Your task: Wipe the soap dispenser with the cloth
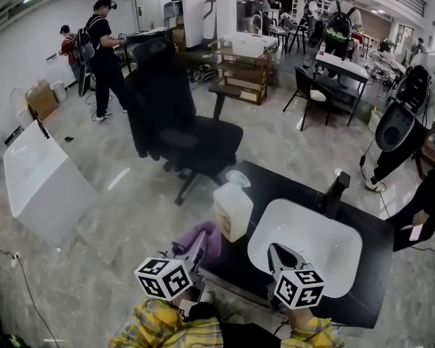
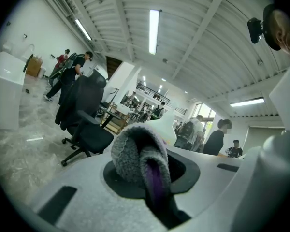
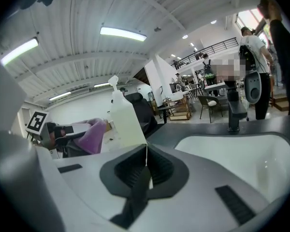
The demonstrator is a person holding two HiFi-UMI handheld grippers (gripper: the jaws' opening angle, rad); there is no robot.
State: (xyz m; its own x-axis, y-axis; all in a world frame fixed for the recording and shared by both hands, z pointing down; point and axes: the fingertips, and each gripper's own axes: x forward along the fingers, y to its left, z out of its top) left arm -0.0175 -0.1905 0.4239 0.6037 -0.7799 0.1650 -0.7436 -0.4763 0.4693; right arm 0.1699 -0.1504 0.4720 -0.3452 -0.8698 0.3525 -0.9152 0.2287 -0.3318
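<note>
The cream soap dispenser stands upright on the black counter, left of the white basin. My left gripper is shut on a purple and grey cloth, held just left of and below the dispenser. In the left gripper view the bunched cloth fills the jaws of the left gripper. My right gripper hovers over the basin's near left rim, shut and empty. From the right gripper I see the dispenser ahead, with the cloth to its left.
A black faucet rises behind the basin; it also shows in the right gripper view as the faucet. A black office chair stands on the floor beyond the counter. A white box sits at left. Several people work farther back.
</note>
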